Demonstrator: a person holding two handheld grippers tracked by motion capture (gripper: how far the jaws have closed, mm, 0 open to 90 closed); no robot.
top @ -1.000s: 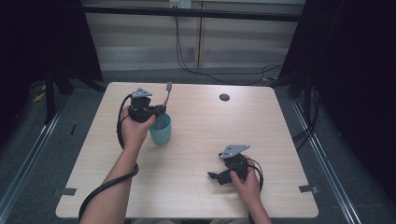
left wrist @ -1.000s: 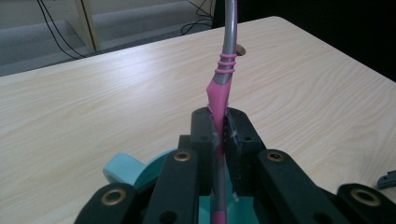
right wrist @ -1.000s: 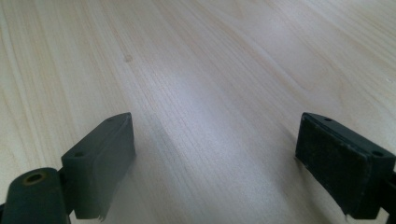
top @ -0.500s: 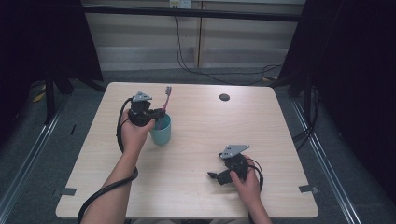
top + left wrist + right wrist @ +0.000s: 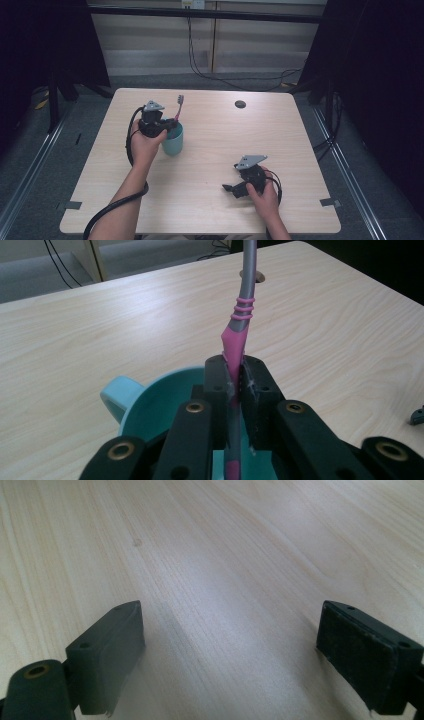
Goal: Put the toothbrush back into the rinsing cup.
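Gripping the toothbrush point(image 5: 239, 325) low on its pink-and-grey handle, the left gripper point(image 5: 235, 377) has its jaws squeezed right together on the stem, so the brush stands nearly upright with its head poking up above the teal cup point(image 5: 173, 140). From where I stand the foot of the handle seems to sit inside that cup, just behind its near rim, though the gripper body hides the very bottom.

The brush looks light and stiff, a thin plastic stick that I'd expect to twist or pivot between the pads if pinched off-centre. The pink rubbery part where the jaws sit now seems the best hold; the smooth grey shaft above the pink rings would likely be more slippery. The cup itself looks light and easy to tip, so any sideways drag of the handle against its rim could topple it.

The right gripper point(image 5: 247, 184) rests on the table point(image 5: 300, 150) well apart from the cup, toward the person's side. In the right gripper view its jaws stand wide open with bare wood between them, holding nothing.
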